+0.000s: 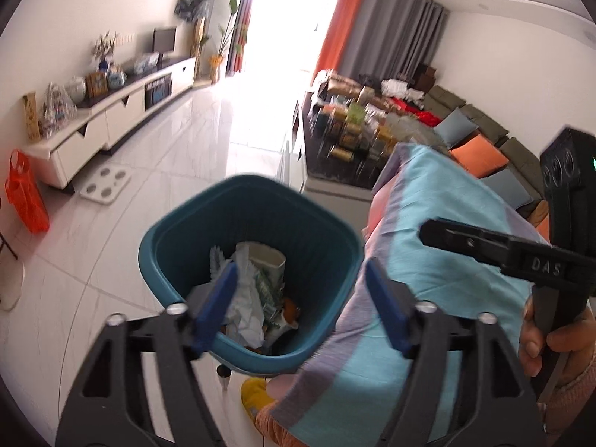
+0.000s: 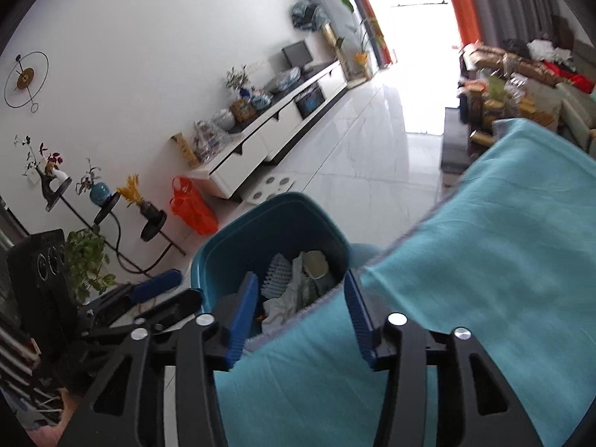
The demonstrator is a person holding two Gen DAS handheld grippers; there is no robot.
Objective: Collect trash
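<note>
- Living room: white tile floor (image 1: 178,156), TV cabinet (image 1: 111,119) along the wall.
- Bench under a teal cloth (image 2: 503,246).
- Teal trash bin (image 1: 316,219) on the floor beside the bench: crumpled paper (image 1: 246,298), wrappers, paper cup (image 1: 270,259) inside.
- Left claw (image 1: 301,305) wide, empty, above the bin.
- Right claw (image 2: 301,313) parted, empty.

I am in a home's living room. A long white TV cabinet (image 1: 111,111) runs along the wall with a small screen (image 1: 165,39), vases and ornaments on it. Orange and grey curtains (image 1: 372,26) frame a bright window, a grey sofa (image 1: 480,126) carries cushions, a wall clock (image 2: 26,76) hangs above potted plants (image 2: 87,257), and the floor (image 1: 193,138) is pale glossy tile.
</note>
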